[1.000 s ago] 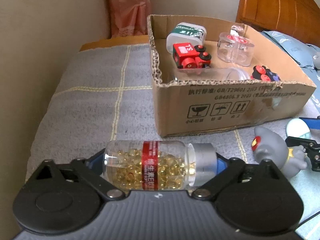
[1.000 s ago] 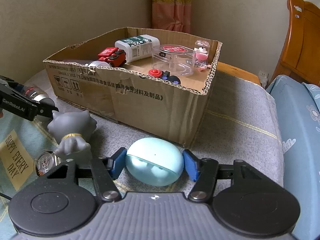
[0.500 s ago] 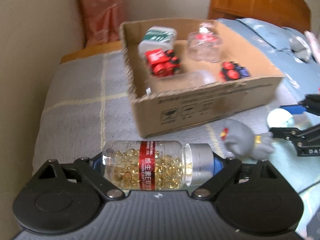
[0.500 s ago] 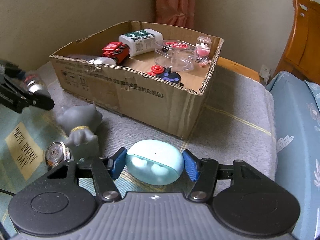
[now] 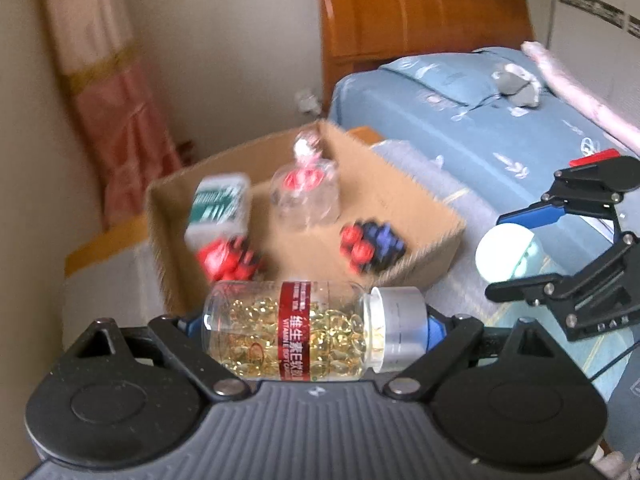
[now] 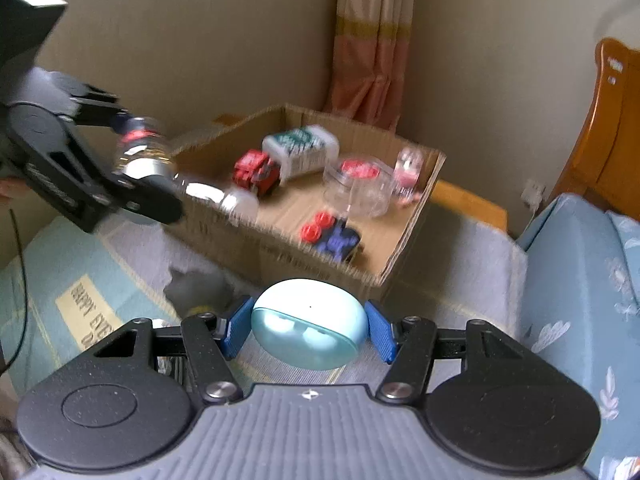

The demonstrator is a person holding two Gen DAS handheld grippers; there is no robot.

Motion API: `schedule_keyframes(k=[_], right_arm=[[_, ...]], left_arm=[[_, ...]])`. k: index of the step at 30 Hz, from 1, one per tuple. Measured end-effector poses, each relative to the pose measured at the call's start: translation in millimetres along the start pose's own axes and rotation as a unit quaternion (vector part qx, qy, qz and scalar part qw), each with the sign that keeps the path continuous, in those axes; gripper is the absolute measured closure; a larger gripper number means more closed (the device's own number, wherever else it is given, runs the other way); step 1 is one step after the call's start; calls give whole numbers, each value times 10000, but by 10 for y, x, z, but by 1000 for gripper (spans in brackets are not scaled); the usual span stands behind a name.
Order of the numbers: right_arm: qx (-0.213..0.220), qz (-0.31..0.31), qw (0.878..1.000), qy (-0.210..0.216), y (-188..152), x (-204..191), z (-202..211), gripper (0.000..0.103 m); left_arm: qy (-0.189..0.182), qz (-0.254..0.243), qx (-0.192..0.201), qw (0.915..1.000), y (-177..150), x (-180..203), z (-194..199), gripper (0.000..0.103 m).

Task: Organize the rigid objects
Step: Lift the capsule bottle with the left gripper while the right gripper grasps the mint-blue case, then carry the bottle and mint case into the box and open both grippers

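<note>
My left gripper is shut endwise on a clear capsule bottle with a red label and silver cap, held lying sideways in the air before the cardboard box. My right gripper is shut on a pale blue oval case, raised in front of the box. In the left wrist view the right gripper shows at the right with the case. The right wrist view shows the left gripper with the bottle at the box's left corner.
Inside the box lie a white and green bottle, a red toy train, a clear round container and a red and blue toy. A grey toy figure lies on the bed before the box. A wooden headboard stands behind.
Both grippers have risen with their objects, and the box now appears lower and farther. The left gripper has rolled and swung, bringing the right gripper and blue case more into its view.
</note>
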State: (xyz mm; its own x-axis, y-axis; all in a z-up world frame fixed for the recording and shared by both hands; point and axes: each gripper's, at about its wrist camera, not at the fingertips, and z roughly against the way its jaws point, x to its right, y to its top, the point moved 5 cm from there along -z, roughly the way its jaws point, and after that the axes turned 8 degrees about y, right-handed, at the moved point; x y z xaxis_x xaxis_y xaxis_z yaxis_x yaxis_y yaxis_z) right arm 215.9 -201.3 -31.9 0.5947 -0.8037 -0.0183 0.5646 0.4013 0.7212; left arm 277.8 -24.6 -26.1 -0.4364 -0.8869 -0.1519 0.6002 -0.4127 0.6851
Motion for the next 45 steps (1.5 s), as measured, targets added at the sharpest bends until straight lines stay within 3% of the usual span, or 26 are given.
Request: schedule_keyframes(k=[7,11,15,24,37,38,41,45], right_arm=[[134,74,9997,-184,218,162,16,37],[140,31,9997,-204,306,253,-48,37],[134,-14,9997,-183,358,323,-112,37],[129,-201,9995,-187,584,473,-369,37],[-324,-379,9983,-304,744,582,-1039,37],[-305,-377,9982,-344,746,580,-1036,35],[-141,-328,9983,-465,755,551,-924,1],[-29,-199,9985,-514,747,444,-702,0]], left_arm=[[-117,-353,273,9989,395,91,-359,9],[91,-389,638,9972,470,60,-406,8],[-56,-250,448,9987,359,-16,-347,8],[14,-182,78,9998,31,-88,-179,7],[141,85,145,9998,-146,-235,21,7],[180,99,138,9997,-157,-248,32,7],[225,135,145,9996,-194,-274,75,5],[277,197,177,9993,-259,-289,143,2]])
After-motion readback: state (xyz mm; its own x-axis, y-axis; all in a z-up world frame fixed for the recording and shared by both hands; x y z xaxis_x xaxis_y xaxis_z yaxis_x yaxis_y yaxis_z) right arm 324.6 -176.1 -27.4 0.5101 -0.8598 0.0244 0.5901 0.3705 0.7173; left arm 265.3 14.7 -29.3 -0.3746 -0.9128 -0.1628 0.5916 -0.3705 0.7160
